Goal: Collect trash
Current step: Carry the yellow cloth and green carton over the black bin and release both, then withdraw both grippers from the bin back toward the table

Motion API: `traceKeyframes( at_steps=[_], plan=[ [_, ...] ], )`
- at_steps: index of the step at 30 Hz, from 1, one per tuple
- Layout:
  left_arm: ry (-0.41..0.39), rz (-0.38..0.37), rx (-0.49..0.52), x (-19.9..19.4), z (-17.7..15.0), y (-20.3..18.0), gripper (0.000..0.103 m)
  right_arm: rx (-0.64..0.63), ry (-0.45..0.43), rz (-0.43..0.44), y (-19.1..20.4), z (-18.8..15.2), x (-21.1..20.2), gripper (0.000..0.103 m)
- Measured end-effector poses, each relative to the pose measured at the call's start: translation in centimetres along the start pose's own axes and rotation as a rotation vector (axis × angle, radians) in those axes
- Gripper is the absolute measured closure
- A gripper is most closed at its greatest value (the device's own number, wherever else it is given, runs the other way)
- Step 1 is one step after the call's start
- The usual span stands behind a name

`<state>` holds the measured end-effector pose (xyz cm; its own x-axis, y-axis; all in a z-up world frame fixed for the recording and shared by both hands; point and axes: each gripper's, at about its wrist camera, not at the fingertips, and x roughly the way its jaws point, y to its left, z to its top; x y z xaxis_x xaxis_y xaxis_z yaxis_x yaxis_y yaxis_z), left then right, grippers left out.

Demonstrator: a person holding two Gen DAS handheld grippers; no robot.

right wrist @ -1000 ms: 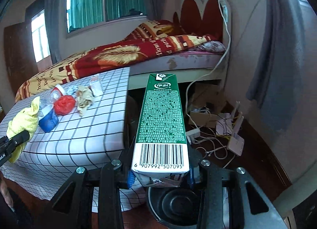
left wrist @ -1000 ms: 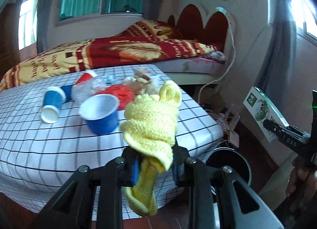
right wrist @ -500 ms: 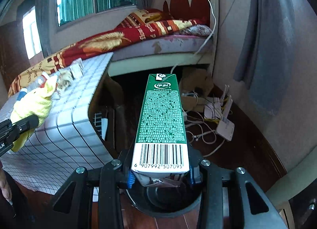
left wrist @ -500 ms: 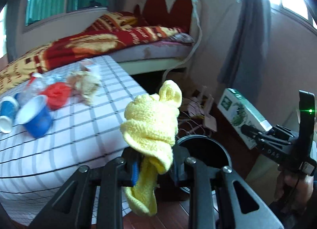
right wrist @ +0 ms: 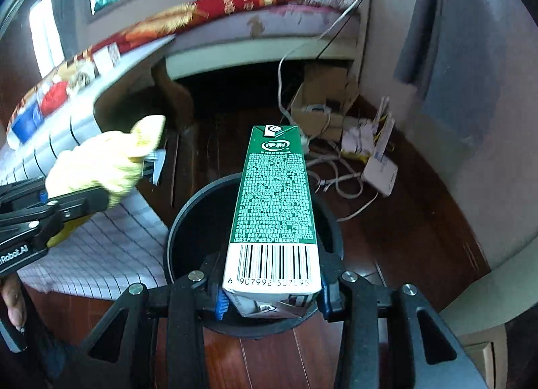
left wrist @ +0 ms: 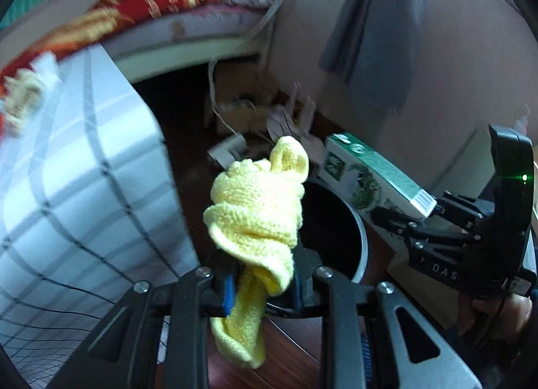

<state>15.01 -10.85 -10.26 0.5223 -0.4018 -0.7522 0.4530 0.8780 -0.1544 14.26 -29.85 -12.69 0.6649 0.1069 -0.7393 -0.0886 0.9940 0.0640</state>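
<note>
Yellow cloth [left wrist: 255,217] pinched in left gripper [left wrist: 264,288] — right gripper [right wrist: 270,294] clamps carton [right wrist: 274,207], seemingly above bin [right wrist: 183,220].

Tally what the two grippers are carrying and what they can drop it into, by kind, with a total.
Yellow knitted cloth, clamped in the left gripper: 1
Green carton, clamped in the right gripper: 1
Black bin, open on the floor below both: 1
Total: 3
</note>
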Motion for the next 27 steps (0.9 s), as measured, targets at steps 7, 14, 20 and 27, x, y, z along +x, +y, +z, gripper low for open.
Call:
traceKeyframes(
  at_steps=[7,14,20,27],
  plan=[
    [0.125,-0.105,-0.026,4.7,-0.5,-0.5,0.064,-0.070,0.099,0.038,0.5,-0.7,4.0,0.060],
    [0.146,0.034,-0.075,5.3,-1.2,1.2,0.016,-0.016,0.140,-0.096,-1.9,-1.1,5.8,0.002],
    [0.101,0.132,-0.064,4.5,-1.9,1.5,0.008,0.022,0.130,-0.134,-2.2,-1.4,5.0,0.000],
    [0.087,0.173,-0.039,3.9,-2.0,1.5,0.004,0.012,0.112,-0.129,-1.4,-0.9,4.6,0.000]
  ],
)
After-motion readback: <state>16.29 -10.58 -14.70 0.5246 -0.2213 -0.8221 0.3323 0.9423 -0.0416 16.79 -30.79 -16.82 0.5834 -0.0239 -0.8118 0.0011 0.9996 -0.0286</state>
